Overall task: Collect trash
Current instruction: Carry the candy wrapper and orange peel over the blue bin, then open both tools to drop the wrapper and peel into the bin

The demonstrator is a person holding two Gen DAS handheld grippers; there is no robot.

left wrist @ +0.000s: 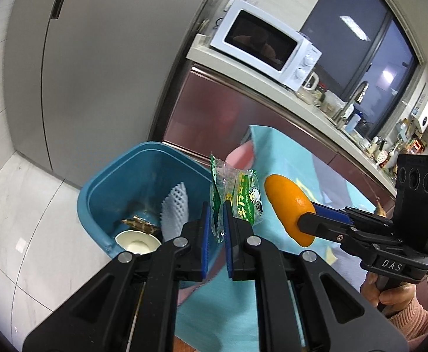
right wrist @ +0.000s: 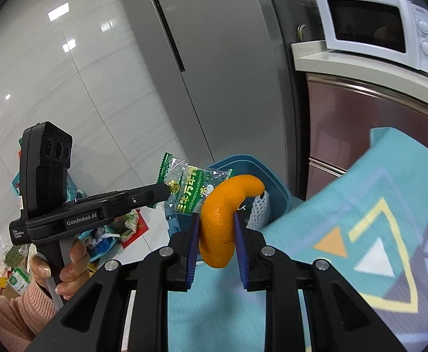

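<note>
Left tongs (left wrist: 214,214): clamped on green wrapper (left wrist: 237,196).
Right tongs (right wrist: 217,228): clamped on orange peel (right wrist: 222,217).
Bin (left wrist: 96,193): just ahead, below.
Risk: early release, trash landing on table (right wrist: 346,234).

Two tongs (left wrist: 214,205) (right wrist: 216,214), one wrapper (left wrist: 237,199), one orange peel (left wrist: 290,208), one bin (left wrist: 111,187) — one microwave (left wrist: 265,44)

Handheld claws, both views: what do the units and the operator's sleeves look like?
Both are matte black plastic linkage claws with silver pivot pins and ribbed blue finger pads. The right claw reads "DAS" on its body; the left claw reads "GenRobot.AI". Each carries an upright black block with three round ports above a pistol handle. The sleeves are pink ribbed knit.
</note>
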